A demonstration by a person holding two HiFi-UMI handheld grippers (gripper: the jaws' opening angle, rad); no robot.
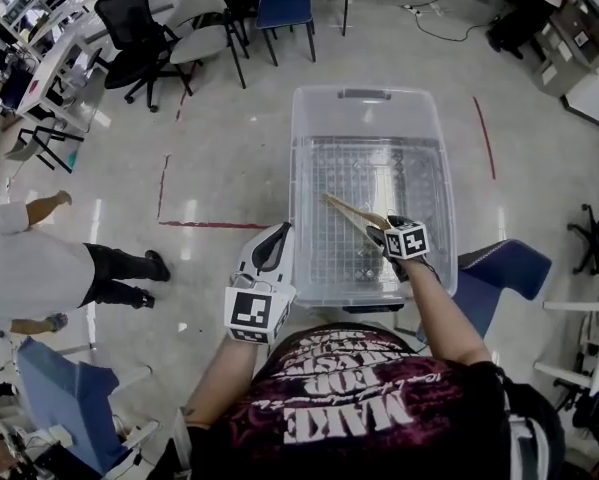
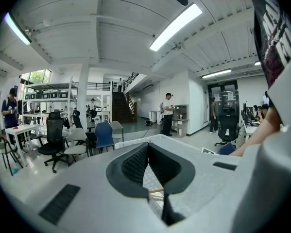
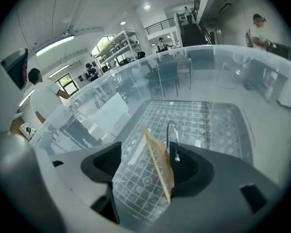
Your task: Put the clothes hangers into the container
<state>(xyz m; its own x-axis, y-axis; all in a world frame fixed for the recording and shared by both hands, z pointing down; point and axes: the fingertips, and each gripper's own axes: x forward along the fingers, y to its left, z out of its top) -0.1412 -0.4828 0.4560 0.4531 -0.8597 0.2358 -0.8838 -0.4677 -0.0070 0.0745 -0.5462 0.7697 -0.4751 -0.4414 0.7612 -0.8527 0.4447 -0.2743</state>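
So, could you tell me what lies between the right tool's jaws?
A wooden hanger stands between the right tool's open jaws, over the container; the right gripper view shows it.

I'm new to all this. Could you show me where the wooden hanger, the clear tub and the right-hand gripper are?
wooden hanger [image 3: 158,171]: right gripper view, on its wooden bar.
clear tub [image 1: 364,95]: head view, on the far rim's handle.
right gripper [image 3: 150,152]: right gripper view, midway between its open jaws.

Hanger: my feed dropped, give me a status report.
Left gripper shut, empty, beside container. Right gripper open in container, wooden hanger between jaws. Nothing in the way.
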